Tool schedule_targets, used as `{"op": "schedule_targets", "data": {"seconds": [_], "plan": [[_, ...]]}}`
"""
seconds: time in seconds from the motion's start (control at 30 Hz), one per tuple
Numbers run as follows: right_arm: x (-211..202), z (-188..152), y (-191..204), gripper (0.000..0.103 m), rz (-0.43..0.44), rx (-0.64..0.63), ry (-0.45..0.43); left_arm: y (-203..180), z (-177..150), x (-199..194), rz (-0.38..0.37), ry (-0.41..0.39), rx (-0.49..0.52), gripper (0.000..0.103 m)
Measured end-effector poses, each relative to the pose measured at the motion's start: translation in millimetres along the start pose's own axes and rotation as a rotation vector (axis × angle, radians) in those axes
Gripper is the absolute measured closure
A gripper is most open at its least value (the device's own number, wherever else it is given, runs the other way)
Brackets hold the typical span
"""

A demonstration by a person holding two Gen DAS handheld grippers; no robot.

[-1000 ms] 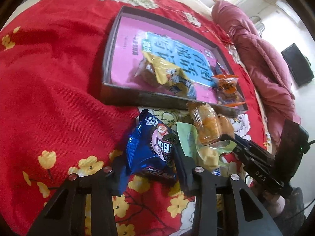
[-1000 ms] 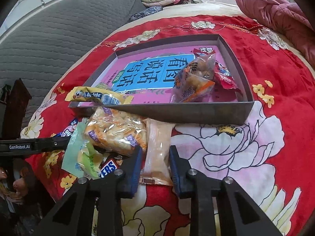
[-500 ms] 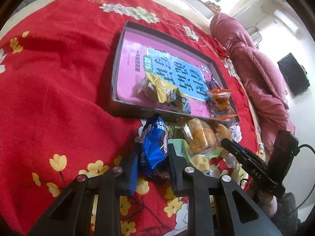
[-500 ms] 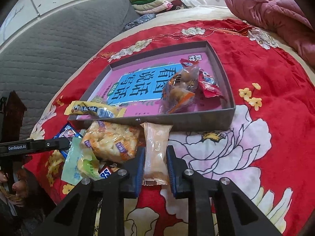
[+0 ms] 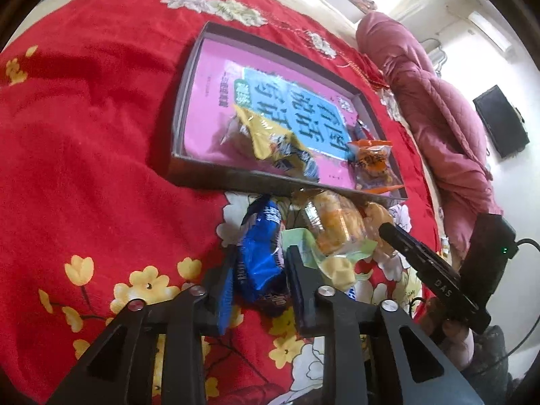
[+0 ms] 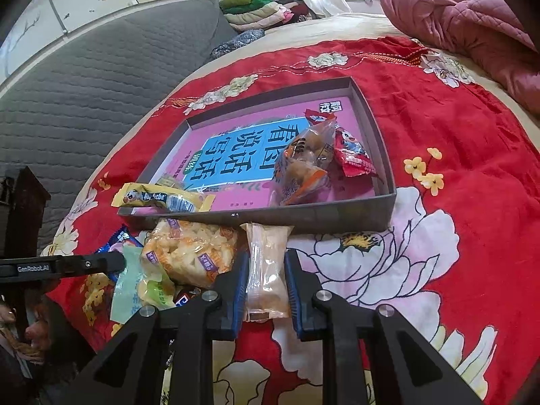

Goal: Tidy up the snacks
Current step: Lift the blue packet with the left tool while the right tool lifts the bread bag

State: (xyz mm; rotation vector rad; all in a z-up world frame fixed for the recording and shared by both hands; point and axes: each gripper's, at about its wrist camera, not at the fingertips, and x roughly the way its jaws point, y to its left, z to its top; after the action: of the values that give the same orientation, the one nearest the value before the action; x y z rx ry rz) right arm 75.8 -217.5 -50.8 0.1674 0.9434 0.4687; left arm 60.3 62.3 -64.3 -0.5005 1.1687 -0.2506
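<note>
Left gripper (image 5: 260,270): pinching the blue snack packet (image 5: 261,253), jaws having just been easing slightly wider, packet between them. Right gripper (image 6: 265,281): squeezing the pale orange packet (image 6: 266,270). Both packets are sitting just near the grey tray (image 6: 337,216) on the bed's red cover (image 6: 472,236).

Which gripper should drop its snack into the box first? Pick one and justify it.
Probably right. The right gripper pinches the pale packet, whose far end nearly reaches the box wall. The left gripper, gripping the blue packet, sits slightly farther back.
</note>
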Motion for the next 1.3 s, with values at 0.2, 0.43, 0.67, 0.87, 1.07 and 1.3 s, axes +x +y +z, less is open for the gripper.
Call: {"op": "schedule_targets", "data": {"seconds": [0.2,0.43,0.67,0.87,1.07,1.3], "plan": [[0,0,0,0.081,-0.003,0.0,0.0,7,1,7,-0.018,0.005,-0.04,0.073],[1,0,-2,0.081,-0.004,0.007,0.001,10,3,-6,-0.08,-0.028,-0.064,0.078],[1,1,-4,0.081,-0.002,0.014,-0.001,22,2,-3,-0.136,0.008,-0.137,0.078],[0,2,-6,0.081,0.0,0.023,-0.002,36,2,-2,-0.173,0.015,-0.192,0.078],[1,2,-6,0.081,0.003,0.017,0.001,33,3,4,-0.171,0.026,-0.187,0.078],[1,2,-5,0.081,0.0,0.015,-0.002,29,6,-13,-0.128,-0.043,-0.151,0.078]]}}
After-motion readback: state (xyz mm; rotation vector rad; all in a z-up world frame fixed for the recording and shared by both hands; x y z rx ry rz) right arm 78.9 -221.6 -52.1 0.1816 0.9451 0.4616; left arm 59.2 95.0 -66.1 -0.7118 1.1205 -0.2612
